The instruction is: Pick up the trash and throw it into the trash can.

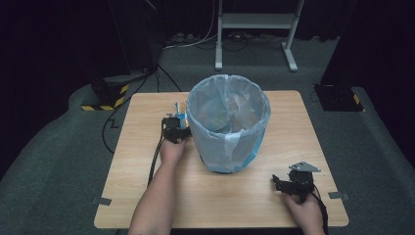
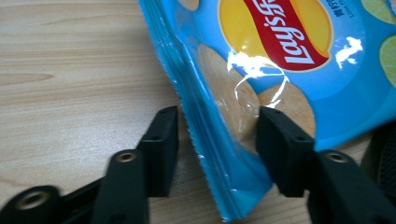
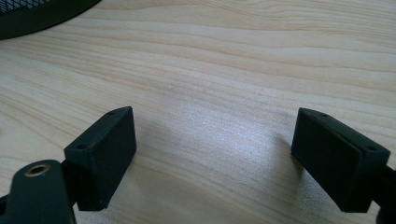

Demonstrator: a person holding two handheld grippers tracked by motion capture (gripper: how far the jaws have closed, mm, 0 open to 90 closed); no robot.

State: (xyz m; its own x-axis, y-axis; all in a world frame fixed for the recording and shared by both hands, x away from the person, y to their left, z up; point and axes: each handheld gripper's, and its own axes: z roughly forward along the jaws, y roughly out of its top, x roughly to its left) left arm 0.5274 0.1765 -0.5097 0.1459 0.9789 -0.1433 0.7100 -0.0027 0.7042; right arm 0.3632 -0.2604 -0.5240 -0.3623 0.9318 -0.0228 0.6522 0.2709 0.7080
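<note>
- Nearest the viewer, the right gripper (image 1: 283, 186) rests low over the pale wood-grain table (image 1: 147, 196). Its blocky black jaws stand wide apart with nothing between them.
- Farther in, the left gripper (image 2: 217, 140) straddles the crimped, saw-toothed edge of a blue crisp bag (image 2: 280, 70). One jaw is on each side; the pads are not clearly pressing yet.
- The bag lies on the table just to the left of the bin (image 1: 228, 122), close against it. It is glossy, slippery foil, thin and crinkly.
- Likely risk: gripping only the thin seam edge, so the slick foil slides out when lifted.
- Another risk: the bag or gripper knocking the light bin.
- The bin is round and lined with a loose, translucent plastic liner (image 1: 244, 147) that could snag.
</note>
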